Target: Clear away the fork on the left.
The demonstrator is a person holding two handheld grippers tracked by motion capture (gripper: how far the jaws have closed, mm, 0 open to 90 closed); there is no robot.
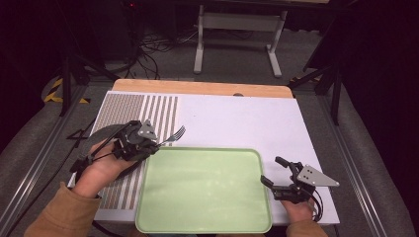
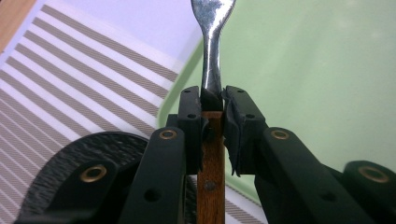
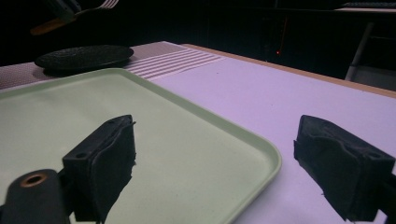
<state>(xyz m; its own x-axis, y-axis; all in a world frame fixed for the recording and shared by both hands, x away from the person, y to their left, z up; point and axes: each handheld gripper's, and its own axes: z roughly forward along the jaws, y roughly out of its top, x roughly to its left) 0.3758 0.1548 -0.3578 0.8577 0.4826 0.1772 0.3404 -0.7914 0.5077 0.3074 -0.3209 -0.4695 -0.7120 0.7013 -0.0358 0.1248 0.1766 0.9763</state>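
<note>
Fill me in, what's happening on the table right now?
A person works two handheld grippers. The left gripper is clamped on a wooden-handled fork, held over the left edge of the green tray, tines pointing away. A black plate sits on the striped mat left of the tray. The right gripper rests open at the tray's right edge, holding nothing.

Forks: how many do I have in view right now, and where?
1. The fork is clamped in the left claw, held above the mat just past the green tray's far-left corner, tines pointing away. The left hand could be hiding others.
</note>
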